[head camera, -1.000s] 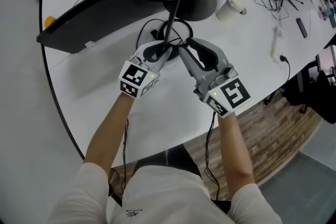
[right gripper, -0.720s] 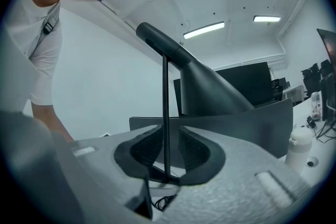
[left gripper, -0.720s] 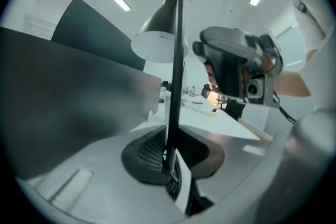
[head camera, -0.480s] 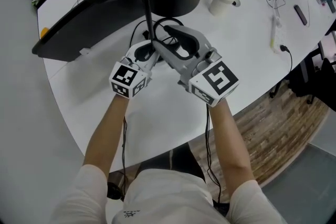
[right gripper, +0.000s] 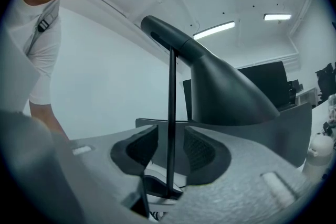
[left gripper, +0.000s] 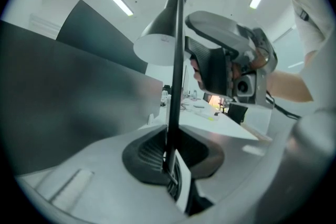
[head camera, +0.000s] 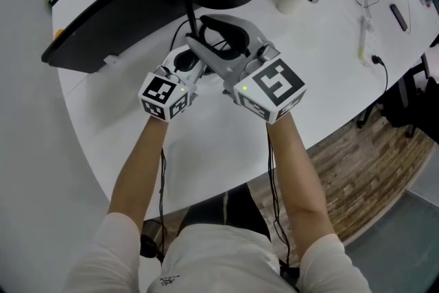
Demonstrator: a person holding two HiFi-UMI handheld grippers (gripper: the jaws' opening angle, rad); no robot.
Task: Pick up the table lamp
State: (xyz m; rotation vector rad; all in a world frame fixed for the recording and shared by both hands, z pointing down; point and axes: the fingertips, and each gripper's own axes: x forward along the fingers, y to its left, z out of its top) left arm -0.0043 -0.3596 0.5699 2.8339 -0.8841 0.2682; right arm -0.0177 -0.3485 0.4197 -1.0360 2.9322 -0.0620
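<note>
Head view: the black table lamp (head camera: 188,10), a thin, stiff metal stem under a dark cone-shaped shade, stands toward the far side of the white round table (head camera: 226,141). My two claws meet at its stem. My left gripper (head camera: 192,58) takes the stem low down. My right gripper (head camera: 197,32) reaches in from the right, just above it. A second ago my right jaws were much narrower around the stem; now they gape. My hands are at much the same spot.

Left gripper view: the stem (left gripper: 176,86) runs straight up from my left gripper (left gripper: 170,157), whose jaws have just been closing and now pinch it between their ribbed pads. The shade (left gripper: 157,44) hangs overhead, with the right gripper (left gripper: 226,60) beyond it.

Right gripper view: my right gripper (right gripper: 170,152) has just been opening. Its pads stand well apart with the stem (right gripper: 171,123) between them, touching neither. The shade (right gripper: 226,86) leans off to the right.

I judge the lamp top-heavy on the shade side. The stem looks smooth and narrow, so it could twist or slide in a single pinch. I would keep my hold low on the stem and use the other claw higher up to stop it swinging.
</note>
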